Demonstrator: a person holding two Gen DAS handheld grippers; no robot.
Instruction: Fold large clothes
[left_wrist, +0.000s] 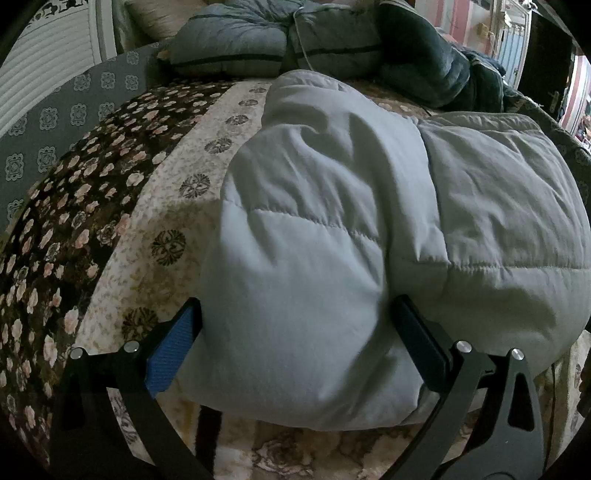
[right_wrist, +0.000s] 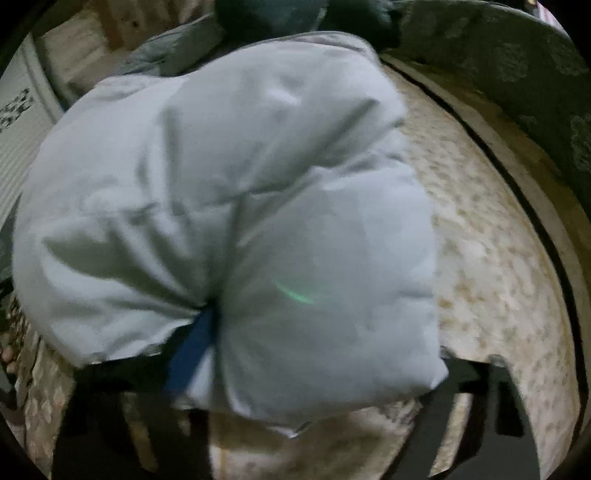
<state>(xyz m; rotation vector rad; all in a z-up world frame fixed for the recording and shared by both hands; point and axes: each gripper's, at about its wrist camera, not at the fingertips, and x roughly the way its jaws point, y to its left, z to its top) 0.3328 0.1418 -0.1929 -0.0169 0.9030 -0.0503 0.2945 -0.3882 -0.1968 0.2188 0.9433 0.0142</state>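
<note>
Both claws straddle the near edge of the puffy pale-grey quilted jacket (left_wrist: 332, 221) on the floral bedspread (left_wrist: 177, 221). The left gripper (left_wrist: 295, 332) stands wide, released, bracing the bulk; the right gripper (right_wrist: 317, 354) seems clenched on padding, likely for lifting.

Puffy jacket (left_wrist: 332, 221) fills the middle, bedspread (left_wrist: 177, 206) bare left, pillows (left_wrist: 236, 48) behind

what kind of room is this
Most likely a bedroom. A pale puffy jacket lies on a bed with a floral bedspread, grey pillows are piled at the far end, and a door stands beyond.
</note>
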